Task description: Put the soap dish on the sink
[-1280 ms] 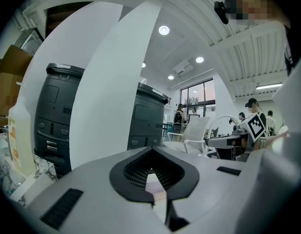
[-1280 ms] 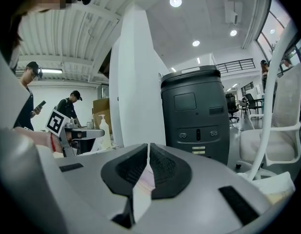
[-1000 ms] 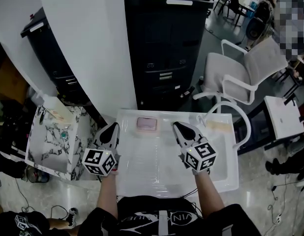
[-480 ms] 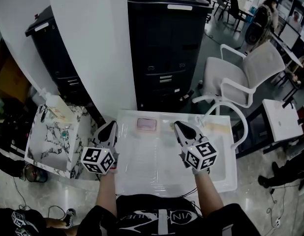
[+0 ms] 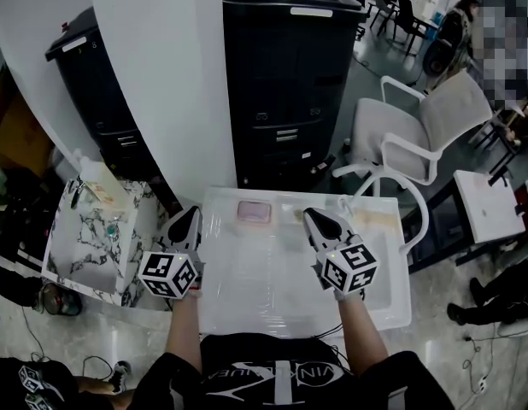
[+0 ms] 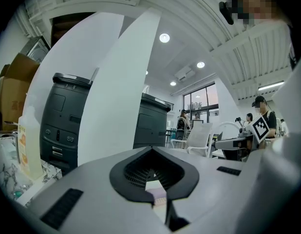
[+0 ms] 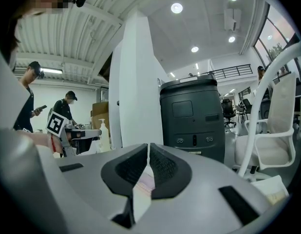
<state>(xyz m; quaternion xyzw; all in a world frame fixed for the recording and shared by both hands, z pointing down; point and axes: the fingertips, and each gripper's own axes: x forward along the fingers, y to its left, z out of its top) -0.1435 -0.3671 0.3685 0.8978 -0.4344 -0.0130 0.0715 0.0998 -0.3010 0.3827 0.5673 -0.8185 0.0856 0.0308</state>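
Rounded rectangular pink soap dish (image 5: 255,214), on glossy white flat sink (image 5: 264,293)

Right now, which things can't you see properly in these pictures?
1. Soap dish: head view, too small to tell whether soap lies in it.
2. Same dish, both gripper views: only a pink sliver shows; the left claw and right claw hide the rest themselves.
3. Sink: head view, the person's arms and chest cover its near edge.

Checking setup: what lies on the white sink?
A pink rectangular soap dish near the far edge, a pale beige flat item at right. The left gripper and right gripper hide patches.
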